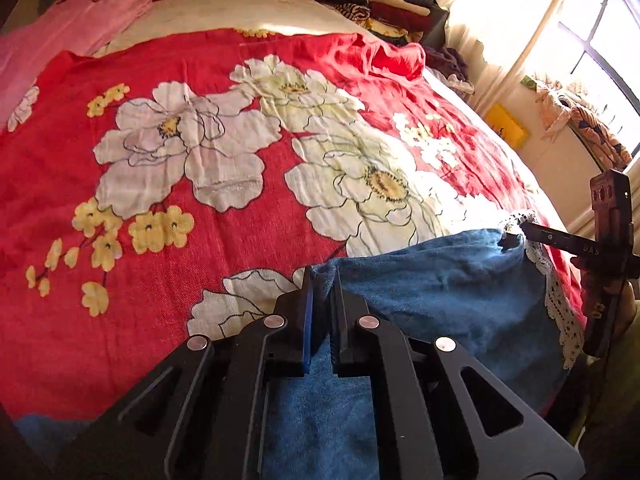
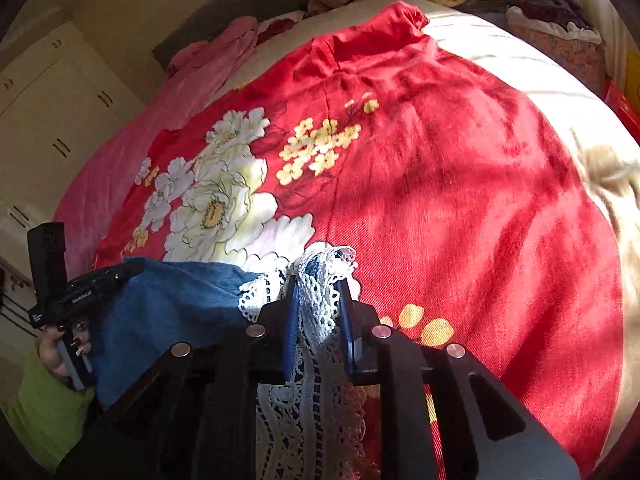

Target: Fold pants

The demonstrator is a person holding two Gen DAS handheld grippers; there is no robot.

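Here, blue pants with white lace trim, held up over a red floral bedspread. Left gripper clenched on denim edge, right gripper pinching lace. Seemingly mid-fold; next, carrying both corners evenly across, taut.

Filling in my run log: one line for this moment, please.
step: fold pants | left gripper: shut on pants | right gripper: shut on lace trim | bedspread: underneath

Both wrist cameras look steeply down along their own fingers, close above the red floral bedspread. Each sees the blue pants and the other gripper beside it.
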